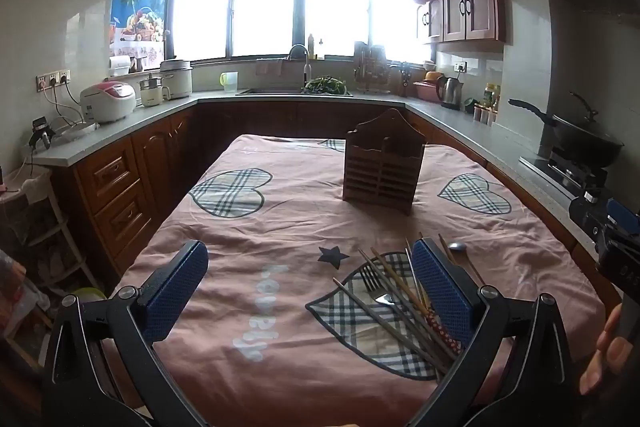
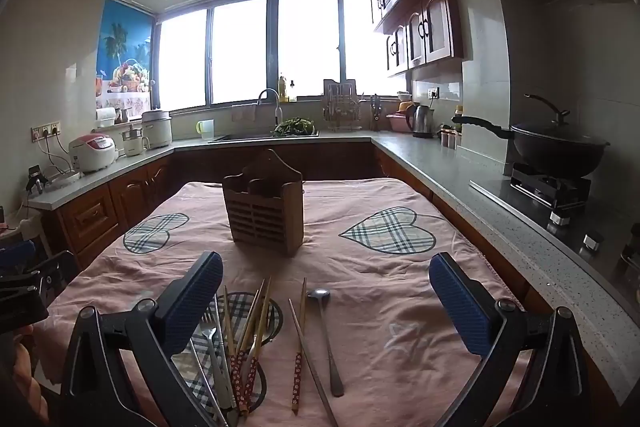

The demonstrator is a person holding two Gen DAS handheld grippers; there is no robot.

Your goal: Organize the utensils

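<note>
Both the left gripper [image 1: 310,291] and right gripper [image 2: 326,301] hang with jaws wide apart, holding nothing. The spoon [image 2: 326,339], fork [image 2: 212,347] and chopsticks [image 2: 248,339] lie near them on the pink tablecloth [image 2: 380,327], long axes running near-to-far, tips pointing toward the upright wooden utensil holder [image 2: 264,203] farther back.

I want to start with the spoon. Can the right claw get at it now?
Probably yes. The right claw is open and empty, the spoon lies apart from the chopsticks, between its fingers, with nothing over it.

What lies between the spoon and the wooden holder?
Only bare pink cloth, seen in the right wrist view, separates spoon and wooden holder.
</note>
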